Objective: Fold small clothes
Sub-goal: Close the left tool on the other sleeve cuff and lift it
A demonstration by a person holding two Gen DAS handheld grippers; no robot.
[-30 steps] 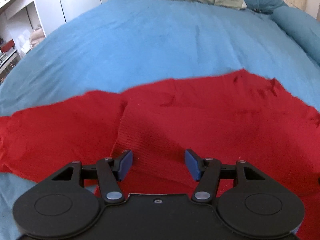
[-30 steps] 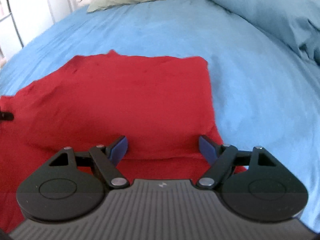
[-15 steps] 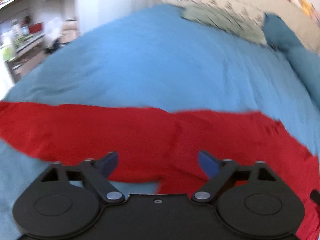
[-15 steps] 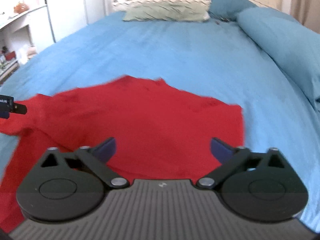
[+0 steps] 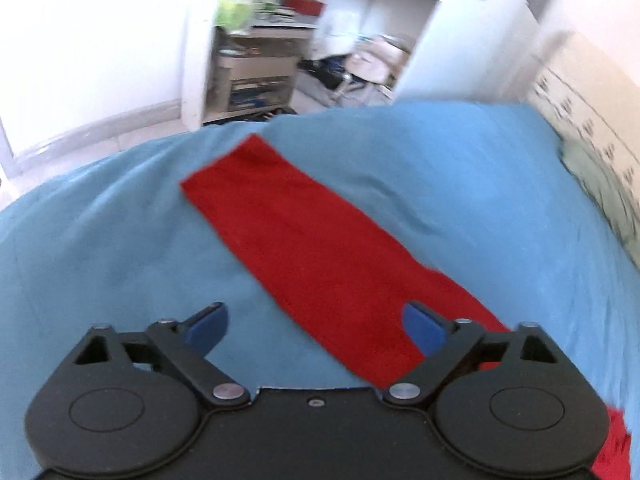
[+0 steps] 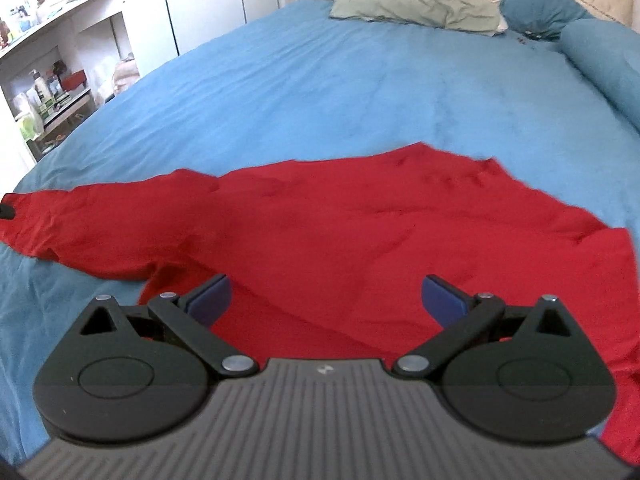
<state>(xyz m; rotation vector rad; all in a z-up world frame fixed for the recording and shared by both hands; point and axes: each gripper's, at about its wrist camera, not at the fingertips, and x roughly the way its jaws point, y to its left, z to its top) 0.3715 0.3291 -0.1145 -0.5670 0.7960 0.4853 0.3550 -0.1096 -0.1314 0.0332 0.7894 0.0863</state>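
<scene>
A red long-sleeved top (image 6: 360, 236) lies spread on the blue bed cover (image 6: 360, 88). Its left sleeve (image 5: 304, 236) stretches flat toward the bed's left edge in the left wrist view. My left gripper (image 5: 316, 326) is open and empty, just above the sleeve near the shoulder. My right gripper (image 6: 326, 296) is open and empty, over the near part of the top's body. The left sleeve also shows in the right wrist view (image 6: 92, 220), with a dark bit of the left gripper at its end. The top's near hem is hidden under my gripper.
A green pillow (image 6: 416, 10) and dark blue pillows (image 6: 540, 0) lie at the head of the bed. White shelves with bottles (image 6: 44, 80) stand left of the bed. The left wrist view shows cluttered shelving (image 5: 260, 60) and floor beyond the bed edge.
Both grippers have opened wider and let go of the top. The left gripper swung left to face along the sleeve. The right gripper pulled back and up, showing the whole top.
</scene>
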